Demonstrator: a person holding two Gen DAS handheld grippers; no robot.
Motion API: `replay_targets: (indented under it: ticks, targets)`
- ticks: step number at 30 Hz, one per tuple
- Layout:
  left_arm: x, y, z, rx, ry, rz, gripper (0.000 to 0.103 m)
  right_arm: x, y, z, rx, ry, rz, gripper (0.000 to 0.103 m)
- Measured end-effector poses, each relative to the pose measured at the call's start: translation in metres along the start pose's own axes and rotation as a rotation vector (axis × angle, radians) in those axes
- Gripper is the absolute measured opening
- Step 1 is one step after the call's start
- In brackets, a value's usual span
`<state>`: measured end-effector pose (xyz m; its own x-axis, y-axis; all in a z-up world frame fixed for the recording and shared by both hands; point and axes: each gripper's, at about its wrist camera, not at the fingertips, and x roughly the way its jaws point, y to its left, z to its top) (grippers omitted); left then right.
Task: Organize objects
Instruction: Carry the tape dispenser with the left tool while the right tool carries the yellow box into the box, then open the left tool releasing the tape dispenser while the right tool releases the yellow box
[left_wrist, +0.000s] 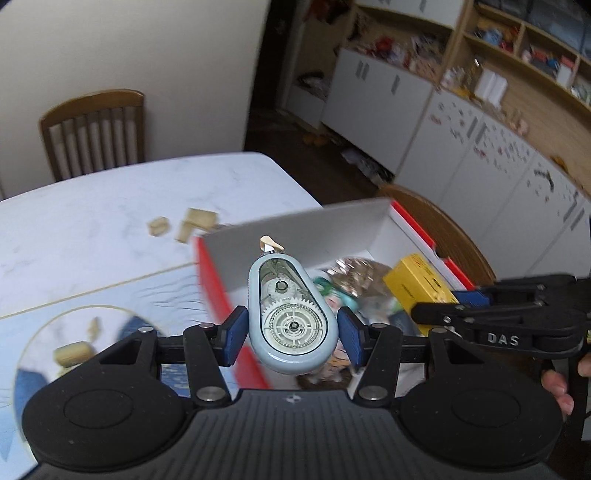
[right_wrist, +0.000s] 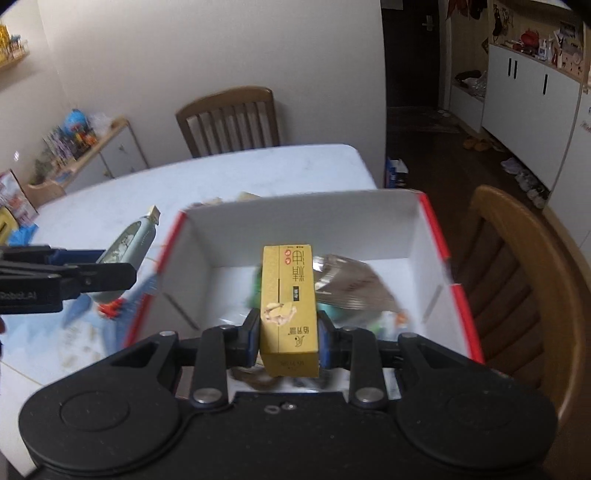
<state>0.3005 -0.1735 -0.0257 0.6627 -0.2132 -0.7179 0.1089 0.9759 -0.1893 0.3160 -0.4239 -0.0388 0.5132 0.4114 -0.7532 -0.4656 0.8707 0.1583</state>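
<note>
Your left gripper (left_wrist: 291, 334) sits spread around the light, slick tape dispenser (left_wrist: 291, 317) mid-frame; right gripper (right_wrist: 287, 334) pinches the yellow carton (right_wrist: 288, 302). Squeeze its flat sides.

Left gripper (left_wrist: 291, 330): hovering level, blue pads (left_wrist: 236, 330) standing slightly apart from the sides of what sits between them.
Right gripper (right_wrist: 289, 334): pressing both pads inward, clamping.
Right hand (left_wrist: 561, 384): fingers wrapping the handle.

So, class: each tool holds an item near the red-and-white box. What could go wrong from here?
1. The left tool seems to have gaps beside the correction tape dispenser; it may slip and miss the box.
2. The yellow carton, dropped, could crush the foil packet below.
3. The tools could collide over the box.
</note>
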Motion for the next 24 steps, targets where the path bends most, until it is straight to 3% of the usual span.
replay_targets:
  ticks: [9, 24]
  targets:
    - [0.055, -0.039, 0.000, 0.086, 0.107, 0.032, 0.053, 0.021, -0.020, -0.004, -0.056, 0.052, 0.013, 0.028]
    - [0.111, -0.050, 0.009, 0.112, 0.191, 0.108, 0.053, 0.069, -0.034, -0.001, -0.128, 0.168, -0.020, 0.028]
